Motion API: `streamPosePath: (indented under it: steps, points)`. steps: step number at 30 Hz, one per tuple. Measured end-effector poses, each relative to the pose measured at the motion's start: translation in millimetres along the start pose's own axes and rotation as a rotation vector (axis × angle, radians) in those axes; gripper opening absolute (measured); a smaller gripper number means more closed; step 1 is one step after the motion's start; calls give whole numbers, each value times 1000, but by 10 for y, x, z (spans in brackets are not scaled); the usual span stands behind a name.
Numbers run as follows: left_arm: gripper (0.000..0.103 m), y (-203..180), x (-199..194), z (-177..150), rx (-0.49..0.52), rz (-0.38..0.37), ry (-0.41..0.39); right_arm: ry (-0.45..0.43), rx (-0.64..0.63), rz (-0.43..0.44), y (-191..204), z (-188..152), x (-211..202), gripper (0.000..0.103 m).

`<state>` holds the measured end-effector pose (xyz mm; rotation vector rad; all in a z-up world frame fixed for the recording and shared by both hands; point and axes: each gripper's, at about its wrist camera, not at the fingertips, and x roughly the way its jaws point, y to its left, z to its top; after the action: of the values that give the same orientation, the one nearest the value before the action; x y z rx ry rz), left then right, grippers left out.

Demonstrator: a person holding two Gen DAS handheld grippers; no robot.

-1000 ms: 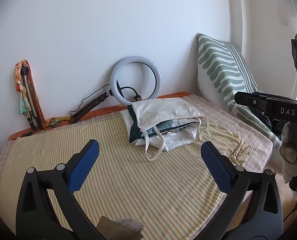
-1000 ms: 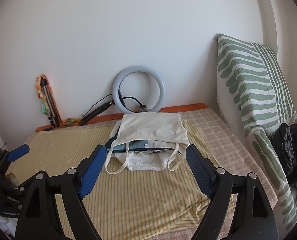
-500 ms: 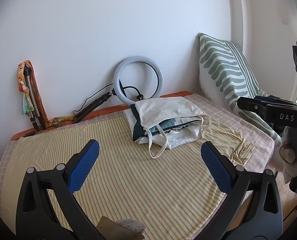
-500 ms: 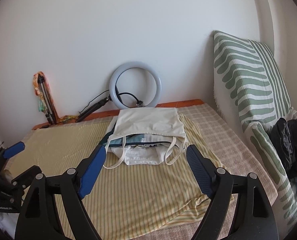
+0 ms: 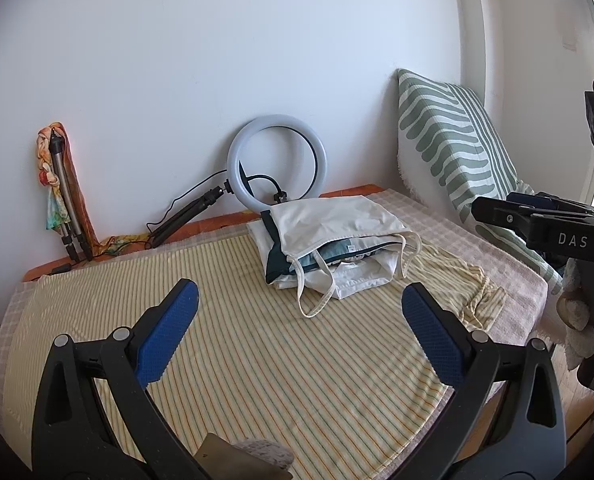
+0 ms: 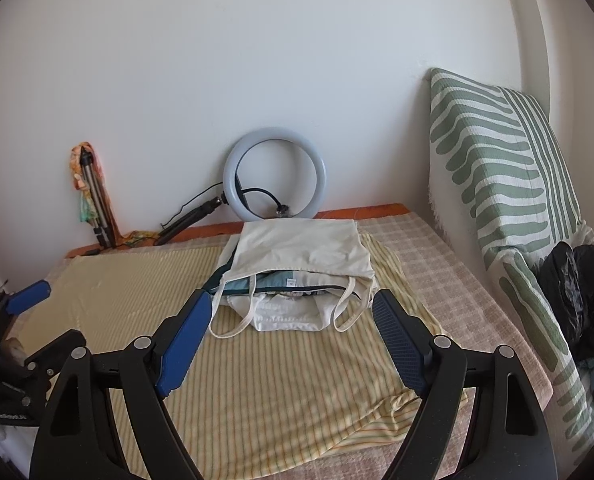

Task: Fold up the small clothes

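A stack of folded small clothes lies at the far middle of the bed: a cream strappy top over a teal garment and a white one. It also shows in the right wrist view. My left gripper is open and empty, held above the striped yellow sheet in front of the stack. My right gripper is open and empty, just short of the stack's near edge. The right gripper's body shows at the right edge of the left wrist view. The left gripper shows at the left edge of the right wrist view.
A ring light on a small tripod leans on the back wall behind the stack. A folded tripod with a scarf stands at the back left. A green striped pillow leans at the right, with a dark heap of cloth beside it.
Both grippers have drifted slightly, so the stack sits a little differently in each view. Both stay open and empty. The clothes have not moved.
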<state>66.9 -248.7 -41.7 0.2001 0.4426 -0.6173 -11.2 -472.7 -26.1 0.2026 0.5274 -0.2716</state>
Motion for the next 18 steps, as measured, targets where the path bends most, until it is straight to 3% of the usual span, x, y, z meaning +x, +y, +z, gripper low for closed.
streamPosePath:
  steps: [18]
  points:
    - [103,-58,9,8,1,-4,3,13,-2,3,7,-3,70,83]
